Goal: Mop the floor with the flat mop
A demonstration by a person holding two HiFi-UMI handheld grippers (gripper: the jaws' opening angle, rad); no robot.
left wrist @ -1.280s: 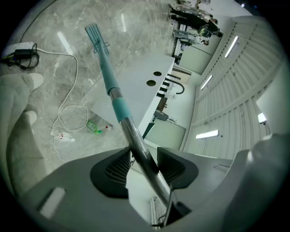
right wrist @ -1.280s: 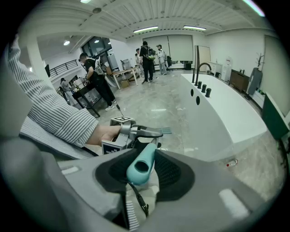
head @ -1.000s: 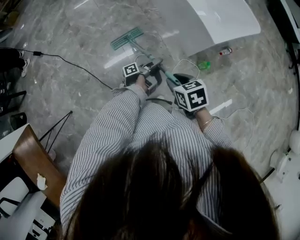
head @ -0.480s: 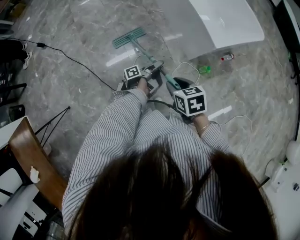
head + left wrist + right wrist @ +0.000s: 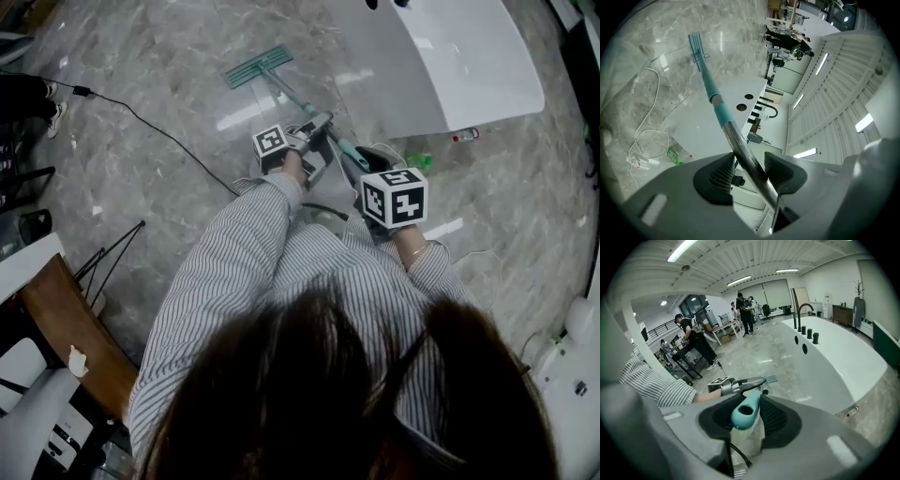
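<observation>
My left gripper is clamped on the steel pole of the flat mop, and my right gripper grips its teal handle end. The mop head lies on the floor at the far end, just left of the white tub. Open grey marble floor spreads to the left, crossed by a black cable, and a wooden chair stands near left.

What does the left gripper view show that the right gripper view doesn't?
Left only: white cable, green bottle, and the left gripper's jaws shut on the pole. Right only: the handle end in the right gripper's jaws, a striped sleeve, people at desks. Both: mop head, white tub.
</observation>
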